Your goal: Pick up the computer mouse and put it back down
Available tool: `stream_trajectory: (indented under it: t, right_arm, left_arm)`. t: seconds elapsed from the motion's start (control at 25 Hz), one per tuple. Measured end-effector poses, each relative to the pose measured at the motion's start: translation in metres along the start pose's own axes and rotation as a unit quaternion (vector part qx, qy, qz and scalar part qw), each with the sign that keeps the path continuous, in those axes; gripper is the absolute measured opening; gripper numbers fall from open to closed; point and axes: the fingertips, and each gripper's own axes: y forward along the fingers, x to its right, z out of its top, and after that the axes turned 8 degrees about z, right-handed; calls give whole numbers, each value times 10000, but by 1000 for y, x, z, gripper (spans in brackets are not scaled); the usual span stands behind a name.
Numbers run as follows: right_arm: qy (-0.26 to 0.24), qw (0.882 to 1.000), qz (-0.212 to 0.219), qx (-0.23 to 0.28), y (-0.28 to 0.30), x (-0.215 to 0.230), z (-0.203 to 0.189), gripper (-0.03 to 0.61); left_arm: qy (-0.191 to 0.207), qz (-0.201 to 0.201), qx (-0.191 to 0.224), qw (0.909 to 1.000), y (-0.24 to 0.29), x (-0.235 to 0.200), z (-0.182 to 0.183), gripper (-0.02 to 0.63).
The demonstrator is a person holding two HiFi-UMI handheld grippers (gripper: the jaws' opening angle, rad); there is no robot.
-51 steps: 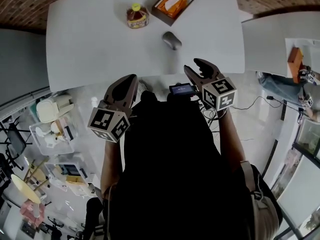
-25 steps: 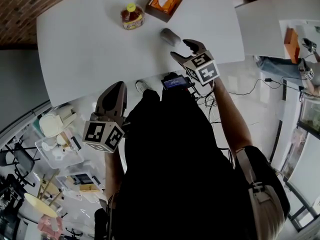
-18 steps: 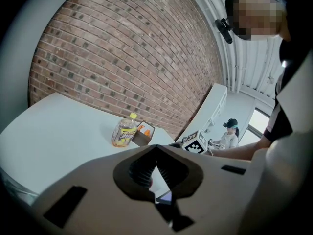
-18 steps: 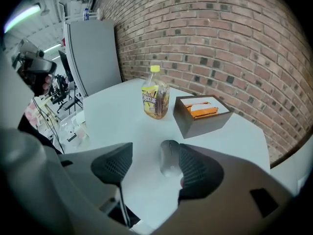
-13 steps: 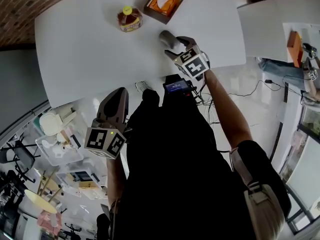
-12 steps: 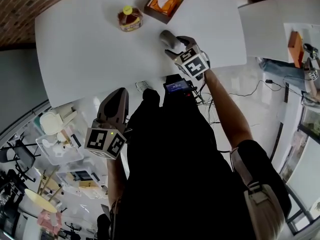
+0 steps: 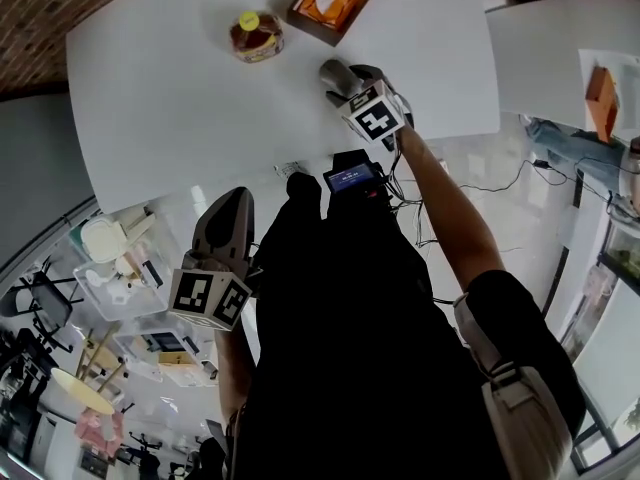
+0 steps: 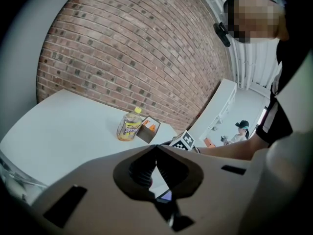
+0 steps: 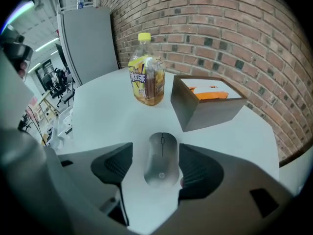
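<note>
Right gripper is spread open around the mouse, flat on the table, left gripper pinched shut and idle, so centre up, the right pad looks nearer, and squeeze both sides evenly before lifting.

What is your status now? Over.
Right gripper open, jaws astride grey computer mouse, not yet closed. Mouse flat on white table. Left gripper shut, empty, away from table. Yellow-capped bottle and brown box beyond mouse, clear of it.

left hand-held gripper: jaws together, low by torso | right hand-held gripper: jaws apart, arm outstretched
</note>
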Motion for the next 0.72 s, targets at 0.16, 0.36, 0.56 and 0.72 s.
stream_trajectory:
  t: [0.16, 0.36, 0.56, 0.72]
  right_arm:
    - [-39, 9999, 46, -94, 9, 4, -2, 296]
    - [19, 9997, 104, -237, 24, 9, -10, 295]
    - [-13, 9995, 84, -309, 28, 11, -13, 296]
    - [-75, 9991, 101, -403, 34, 12, -17, 295]
  left_arm:
    - [-25, 96, -24, 9999, -2, 2, -1, 12]
    - [-64, 183, -40, 9998, 1, 2, -6, 12]
    - [-95, 263, -31, 9996, -3, 3, -8, 12]
    - [-149, 366, -30, 9992, -3, 0, -10, 12]
